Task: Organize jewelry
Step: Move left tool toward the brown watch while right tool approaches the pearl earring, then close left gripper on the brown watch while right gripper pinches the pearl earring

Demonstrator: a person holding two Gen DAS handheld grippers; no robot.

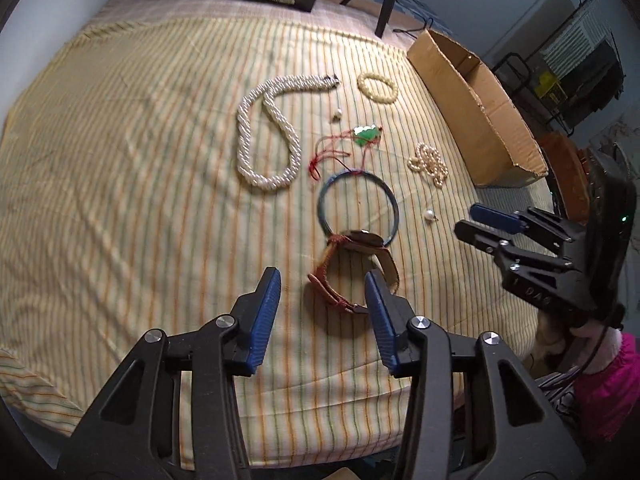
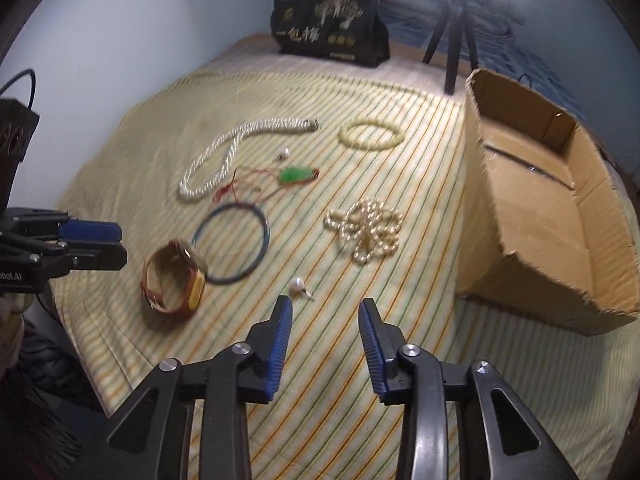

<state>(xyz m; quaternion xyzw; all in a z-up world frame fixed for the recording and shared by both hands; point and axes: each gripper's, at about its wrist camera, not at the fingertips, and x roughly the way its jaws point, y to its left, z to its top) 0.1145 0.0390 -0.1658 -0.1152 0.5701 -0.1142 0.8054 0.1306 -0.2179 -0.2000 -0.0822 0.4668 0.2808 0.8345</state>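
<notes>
At the bottom of the left wrist view, the left gripper point(image 1: 322, 280) hangs over the striped cloth point(image 1: 120, 200) with its jaws apart and nothing pressed between them; the watch point(image 1: 356, 268) with its brown strap lies just past the tips, near the right finger. In the right wrist view the right gripper point(image 2: 325, 307) also stands with jaws apart and empty, and a loose pearl earring point(image 2: 298, 285) sits just beyond its left fingertip at lower centre. Further out, the watch leans on a blue bangle point(image 1: 358, 206), so a grab at the watch could drag or tip the bangle with it, and a strap end may slip out of the pads if only one side is caught. The earring is small and round; a pinch that lands off centre would likely squirt it across the cloth or push it into a fold. A green pendant on red cord point(image 1: 366, 134) lies close above the bangle, and the cord could snag. Higher in the frame are a thick twisted pearl necklace point(image 1: 266, 136), a second loose pearl point(image 1: 337, 114), a cream bead bracelet point(image 1: 378, 86) and a heap of small pearls point(image 1: 430, 162). The cardboard box point(image 2: 552, 216) at the right looks open on top and, as far as its inside shows, holds no jewelry yet. A dark printed bag point(image 2: 332, 32) stands at the far edge; its contents cannot be seen.
</notes>
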